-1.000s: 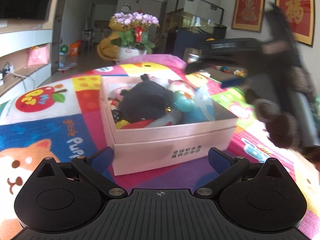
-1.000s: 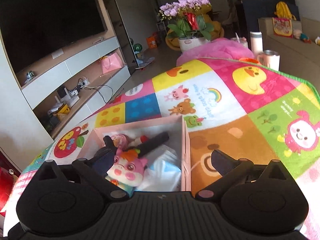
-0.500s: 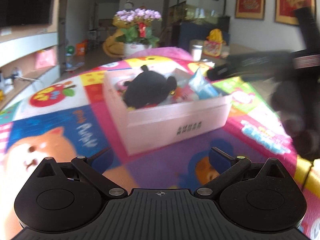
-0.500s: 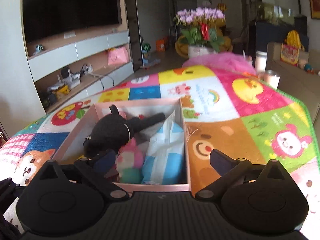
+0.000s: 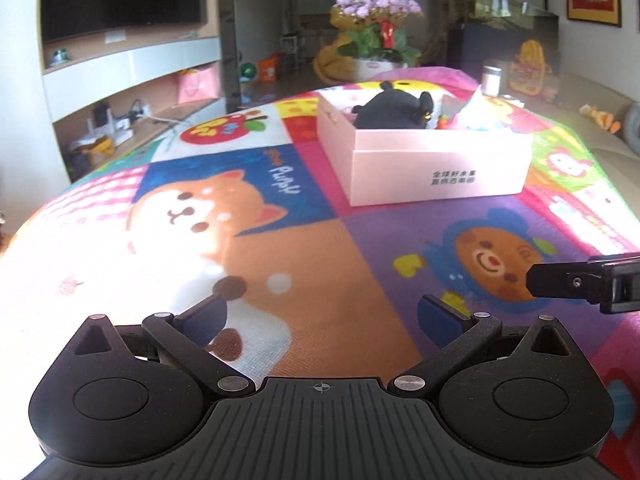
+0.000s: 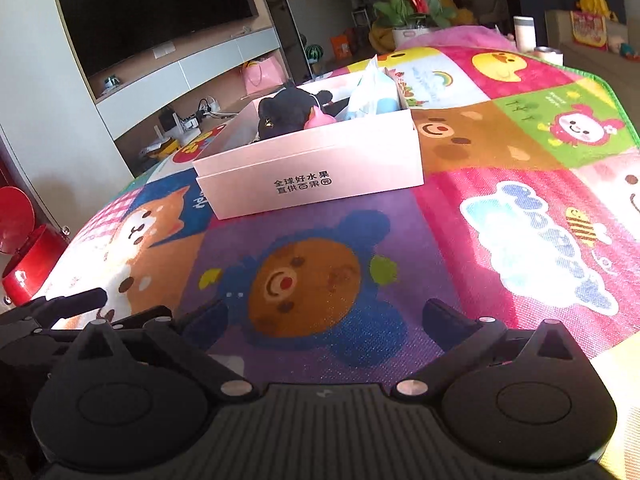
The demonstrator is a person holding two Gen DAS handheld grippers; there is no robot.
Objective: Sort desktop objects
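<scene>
A pink box (image 5: 436,168) stands on the cartoon play mat (image 5: 280,240); it also shows in the right wrist view (image 6: 312,168). It holds a black plush toy (image 5: 394,112), a blue-white packet (image 6: 374,94) and small pink toys (image 6: 318,118). My left gripper (image 5: 320,316) is open and empty, well short of the box, above the mat. My right gripper (image 6: 320,324) is open and empty, also back from the box. Part of the right gripper shows at the right edge of the left wrist view (image 5: 584,282).
A TV cabinet (image 5: 132,80) lines the left wall. A flower pot (image 5: 376,40) stands beyond the mat's far end. White cups (image 6: 524,34) sit at the far right. A red bin (image 6: 24,248) stands left of the mat.
Both grippers have pulled back and away from the box, which now sits farther off. The right gripper no longer hangs over the box.
</scene>
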